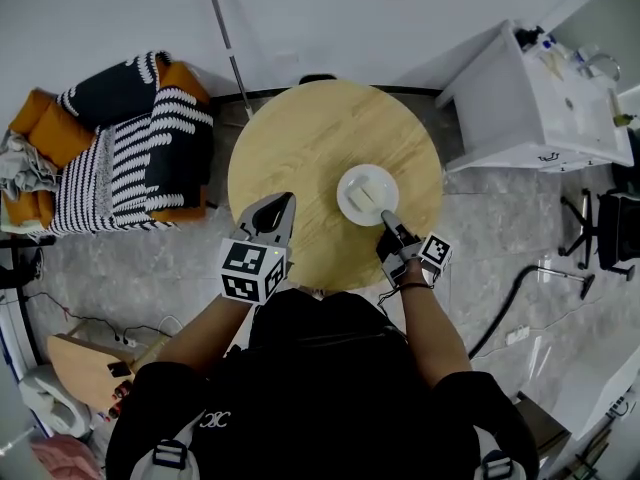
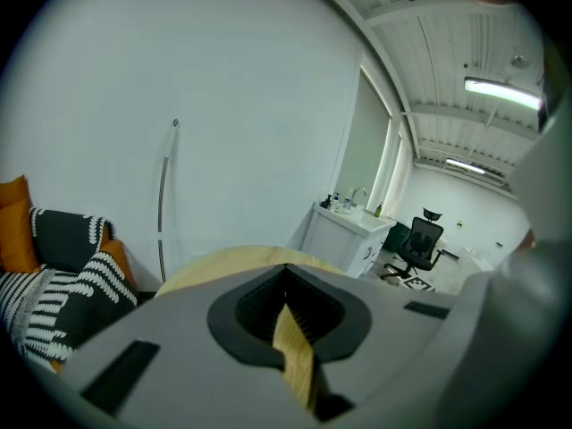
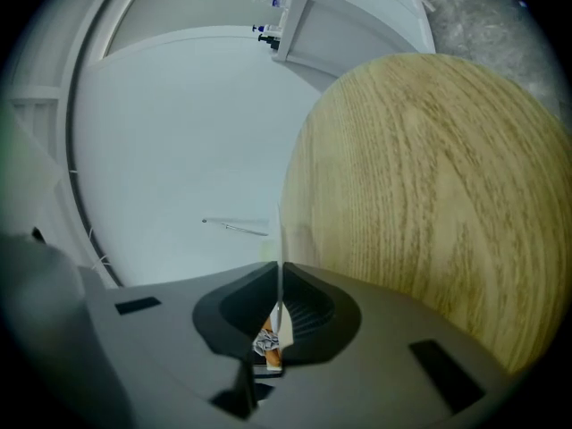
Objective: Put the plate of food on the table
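A white plate with a pale piece of food lies on the right half of the round wooden table. My right gripper reaches in from the near side and is shut on the plate's near rim. In the right gripper view the plate shows edge-on as a thin white line pinched between the jaws of the right gripper, with the table top beside it. My left gripper hovers over the table's near left edge. The left gripper is shut and holds nothing.
A sofa with striped black-and-white and orange cushions stands left of the table. A white sink cabinet is at the back right, with an office chair beyond it. A thin pole leans on the wall. Cables lie on the floor.
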Motion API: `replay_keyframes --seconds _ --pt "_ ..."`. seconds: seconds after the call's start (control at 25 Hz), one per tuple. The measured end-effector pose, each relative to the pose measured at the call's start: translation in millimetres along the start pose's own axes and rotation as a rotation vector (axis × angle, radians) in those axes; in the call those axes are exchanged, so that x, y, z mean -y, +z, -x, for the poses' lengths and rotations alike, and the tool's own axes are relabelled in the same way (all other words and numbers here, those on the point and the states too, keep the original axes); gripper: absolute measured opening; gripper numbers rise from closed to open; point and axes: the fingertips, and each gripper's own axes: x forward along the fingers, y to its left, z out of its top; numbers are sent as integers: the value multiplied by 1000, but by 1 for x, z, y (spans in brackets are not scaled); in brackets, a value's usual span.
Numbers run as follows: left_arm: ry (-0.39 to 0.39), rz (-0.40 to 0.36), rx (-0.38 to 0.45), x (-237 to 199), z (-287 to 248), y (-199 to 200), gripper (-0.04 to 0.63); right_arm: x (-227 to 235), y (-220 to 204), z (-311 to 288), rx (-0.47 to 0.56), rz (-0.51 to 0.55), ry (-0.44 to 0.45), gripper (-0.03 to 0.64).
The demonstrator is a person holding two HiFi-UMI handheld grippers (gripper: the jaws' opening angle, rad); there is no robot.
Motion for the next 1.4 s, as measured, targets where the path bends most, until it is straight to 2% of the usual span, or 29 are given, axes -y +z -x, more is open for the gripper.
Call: replay_keyframes --seconds 0.4,0.76,1.4 --pt "-22 -7 -27 8 -4 -7 6 17 -6 1 -56 -1 -9 23" --pt "-30 -6 -29 12 -5 -7 6 17 -5 -1 -54 -12 -10 25" --pt "-49 -11 -15 7 -10 0 6 28 -2 -3 -32 -16 -106 25"
